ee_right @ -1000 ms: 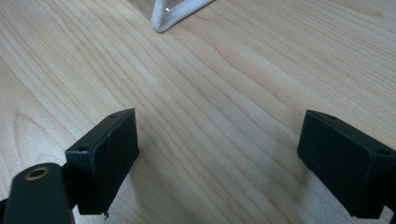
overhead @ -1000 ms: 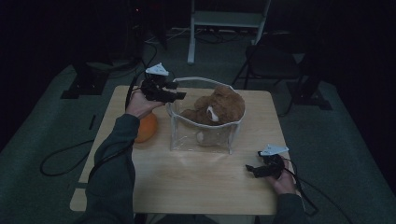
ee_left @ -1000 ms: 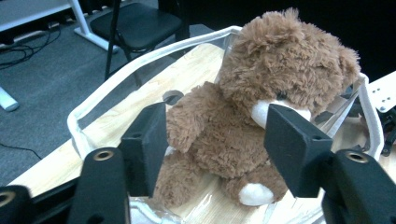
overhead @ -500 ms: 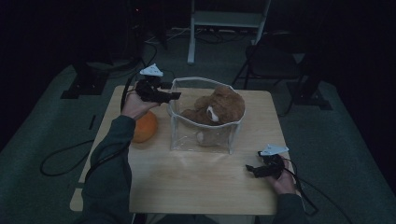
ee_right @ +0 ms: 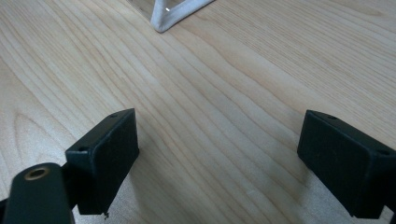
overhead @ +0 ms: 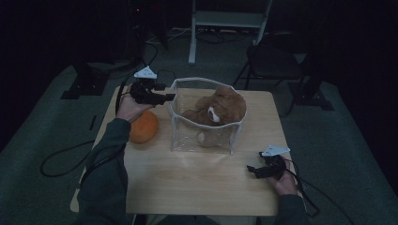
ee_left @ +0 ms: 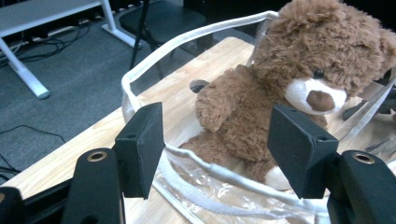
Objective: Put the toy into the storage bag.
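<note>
Tongs of the left gripper [overhead: 165, 97], empty and opening, are hovering at the left rim of the clear plastic white-trimmed bag [overhead: 205, 138] where the brown plush teddy bear [overhead: 219, 108] is sitting, while the right tongs [overhead: 252, 169] are idling wide on the near bench [overhead: 197, 183], leaving little beyond withdrawing.

Overhead view; two close tool-mounted views
</note>
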`<act>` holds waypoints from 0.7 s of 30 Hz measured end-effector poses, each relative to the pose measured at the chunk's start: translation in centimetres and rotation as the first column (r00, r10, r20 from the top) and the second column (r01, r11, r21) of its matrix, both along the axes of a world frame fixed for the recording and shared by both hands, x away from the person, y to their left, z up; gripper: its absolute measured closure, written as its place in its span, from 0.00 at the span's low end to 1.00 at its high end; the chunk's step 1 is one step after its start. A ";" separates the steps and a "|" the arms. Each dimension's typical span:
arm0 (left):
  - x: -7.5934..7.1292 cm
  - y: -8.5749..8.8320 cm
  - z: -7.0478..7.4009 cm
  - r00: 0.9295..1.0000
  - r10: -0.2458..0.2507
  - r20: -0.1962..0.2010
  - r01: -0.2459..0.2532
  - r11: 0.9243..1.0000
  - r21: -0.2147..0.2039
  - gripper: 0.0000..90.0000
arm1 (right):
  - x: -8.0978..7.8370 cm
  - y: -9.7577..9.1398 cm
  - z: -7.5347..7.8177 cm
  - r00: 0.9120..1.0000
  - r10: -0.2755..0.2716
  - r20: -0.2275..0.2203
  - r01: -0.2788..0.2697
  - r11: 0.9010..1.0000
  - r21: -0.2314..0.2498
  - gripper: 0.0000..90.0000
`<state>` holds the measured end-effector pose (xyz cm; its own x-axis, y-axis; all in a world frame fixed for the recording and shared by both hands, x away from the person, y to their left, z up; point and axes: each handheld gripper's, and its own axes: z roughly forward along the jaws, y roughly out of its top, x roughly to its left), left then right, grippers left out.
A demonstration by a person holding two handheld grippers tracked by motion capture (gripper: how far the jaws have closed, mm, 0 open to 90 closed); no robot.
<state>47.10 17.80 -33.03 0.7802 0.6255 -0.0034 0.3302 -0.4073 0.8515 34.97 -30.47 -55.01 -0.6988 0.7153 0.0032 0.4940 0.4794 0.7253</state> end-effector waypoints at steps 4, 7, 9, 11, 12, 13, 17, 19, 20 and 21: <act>-0.1 0.5 -0.1 1.000 0.012 0.002 -0.012 1.000 0.009 0.41 | 0.0 0.0 0.0 1.000 0.000 0.000 0.000 1.000 0.000 0.13; -0.1 0.9 -0.4 1.000 0.022 0.002 -0.022 1.000 0.010 0.40 | 0.0 0.0 0.0 1.000 0.000 0.000 0.000 1.000 0.000 0.13; -0.2 1.2 -0.6 1.000 0.031 0.000 -0.031 0.999 0.012 0.40 | 0.0 0.0 0.0 1.000 0.000 0.000 0.000 1.000 0.000 0.13; -0.2 1.6 -0.8 0.999 0.041 -0.002 -0.041 0.999 0.009 0.40 | 0.0 0.0 0.0 1.000 0.000 0.000 0.000 1.000 0.000 0.13; -0.2 1.8 -0.9 0.999 0.042 -0.002 -0.042 0.999 0.011 0.40 | 0.0 0.0 0.0 1.000 0.000 0.000 0.000 1.000 0.000 0.13; -0.2 1.9 -1.0 0.999 0.047 -0.005 -0.047 0.999 0.009 0.40 | 0.0 0.0 0.0 1.000 -0.001 -0.001 0.001 1.000 0.000 0.13; -0.3 2.4 -1.5 0.998 0.059 -0.010 -0.059 0.998 0.010 0.40 | 0.0 0.0 0.0 1.000 -0.001 -0.001 0.001 1.000 0.000 0.13; -0.2 2.6 -1.7 0.998 0.065 -0.015 -0.065 0.998 0.007 0.40 | 0.0 0.0 0.0 1.000 -0.001 -0.001 0.001 1.000 0.000 0.13; -0.2 2.8 -1.9 0.998 0.068 -0.017 -0.068 0.998 0.005 0.40 | 0.0 0.0 0.0 1.000 -0.001 -0.001 0.001 1.000 0.000 0.13; -0.2 2.9 -2.0 0.997 0.071 -0.018 -0.071 0.997 0.004 0.40 | 0.0 0.0 0.0 1.000 -0.001 -0.001 0.001 1.000 0.000 0.13</act>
<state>46.89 20.66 -35.03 0.7338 0.6792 -0.0153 0.3741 -0.3851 0.8436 34.97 -30.46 -55.01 -0.6985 0.7156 0.0039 0.4947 0.4789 0.7252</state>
